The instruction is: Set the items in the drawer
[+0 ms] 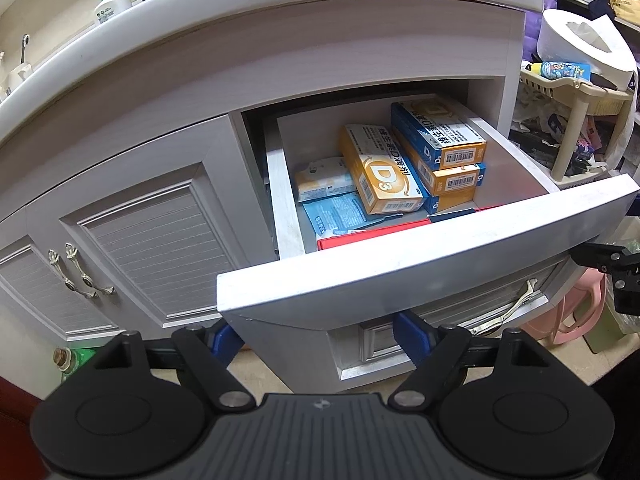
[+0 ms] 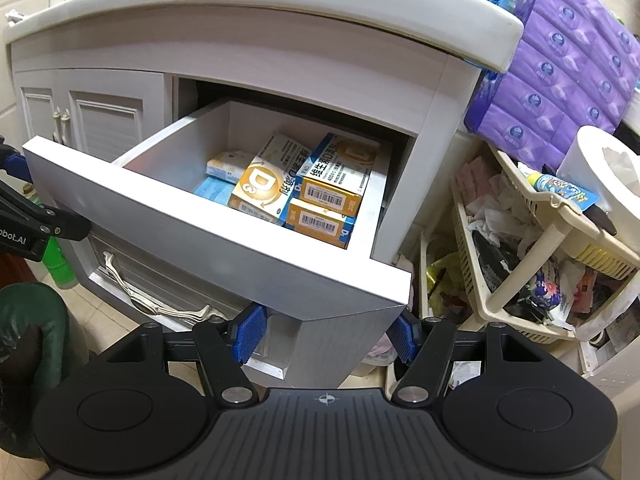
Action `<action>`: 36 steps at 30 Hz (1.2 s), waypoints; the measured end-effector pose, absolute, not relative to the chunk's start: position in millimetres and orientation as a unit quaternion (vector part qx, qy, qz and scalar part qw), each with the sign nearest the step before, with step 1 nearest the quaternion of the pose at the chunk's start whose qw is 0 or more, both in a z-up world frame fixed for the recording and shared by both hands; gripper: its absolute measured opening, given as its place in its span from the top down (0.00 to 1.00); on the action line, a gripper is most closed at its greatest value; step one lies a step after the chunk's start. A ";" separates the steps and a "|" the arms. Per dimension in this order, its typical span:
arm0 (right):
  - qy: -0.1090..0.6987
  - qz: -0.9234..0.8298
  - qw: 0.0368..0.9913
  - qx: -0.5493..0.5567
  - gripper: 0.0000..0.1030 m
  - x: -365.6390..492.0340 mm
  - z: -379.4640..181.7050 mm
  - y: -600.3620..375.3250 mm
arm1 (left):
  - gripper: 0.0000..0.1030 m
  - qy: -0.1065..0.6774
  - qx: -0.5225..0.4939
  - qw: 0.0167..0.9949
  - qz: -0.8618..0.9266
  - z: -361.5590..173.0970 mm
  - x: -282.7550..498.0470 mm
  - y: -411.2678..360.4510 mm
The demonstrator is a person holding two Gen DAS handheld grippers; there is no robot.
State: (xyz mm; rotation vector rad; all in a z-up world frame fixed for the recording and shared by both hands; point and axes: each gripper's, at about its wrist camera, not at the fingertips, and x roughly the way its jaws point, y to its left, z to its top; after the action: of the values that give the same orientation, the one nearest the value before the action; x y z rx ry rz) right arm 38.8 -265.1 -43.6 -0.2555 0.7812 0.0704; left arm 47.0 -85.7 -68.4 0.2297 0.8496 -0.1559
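Three rectangular cardboard boxes printed in orange and blue lie inside the open drawer [image 1: 420, 236]: a D3 box [image 1: 380, 172] rests tilted across the middle, and beside it, toward the drawer's right wall, a top box [image 1: 440, 132] sits stacked on a lower box [image 1: 452, 180], both with barcoded ends facing the drawer front. Left of the D3 box lies a soft, crinkled pale pack [image 1: 324, 178], and under it a flat blue sachet [image 1: 340, 212]. Against the inside of the drawer front a flat red item [image 1: 372, 234] shows only its edge.

The drawer is a smooth, pale grey box with brushed-looking walls, pulled well out of a matching cabinet [image 1: 160, 216] with louvred panel doors and ornate metal handles [image 1: 80, 276]. A curved white basin rim [image 1: 240, 4] caps the cabinet, with a white pump bottle [image 1: 110, 0] standing on it.

The left gripper [image 1: 320, 336], black with ribbed blue pads, hangs below the drawer front, its jaws spread wide with nothing between them. The right gripper [image 2: 326, 332] sits under the drawer's right front corner, jaws apart either side of that corner; whether the pads press it I cannot tell.

To the right stand a cream plastic lattice rack [image 2: 520, 280] stuffed with crumpled wrappers, a white paper roll [image 2: 600, 172] and purple tissue packs [image 2: 568, 52].
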 end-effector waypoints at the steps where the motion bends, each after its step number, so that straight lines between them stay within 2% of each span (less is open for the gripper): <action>1: 0.380 0.035 0.916 -0.124 0.38 39.1 -43.5 -265.3 | 0.09 0.411 0.111 0.902 -0.075 -68.3 47.2 -85.9; 14: 0.378 0.037 0.917 -0.121 0.37 38.5 -43.6 -266.6 | 0.05 0.413 0.108 0.902 -0.073 -68.6 48.3 -87.3; 36: 0.375 0.032 0.918 -0.122 0.37 29.8 -44.7 -262.8 | 0.05 0.409 0.111 0.903 -0.078 -68.8 42.5 -83.7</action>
State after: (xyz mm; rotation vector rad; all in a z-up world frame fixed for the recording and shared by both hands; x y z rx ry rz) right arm 29.8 -262.8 -44.7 -0.2514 0.7714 0.0663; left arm 42.5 -83.7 -68.8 0.2290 0.8453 -0.1609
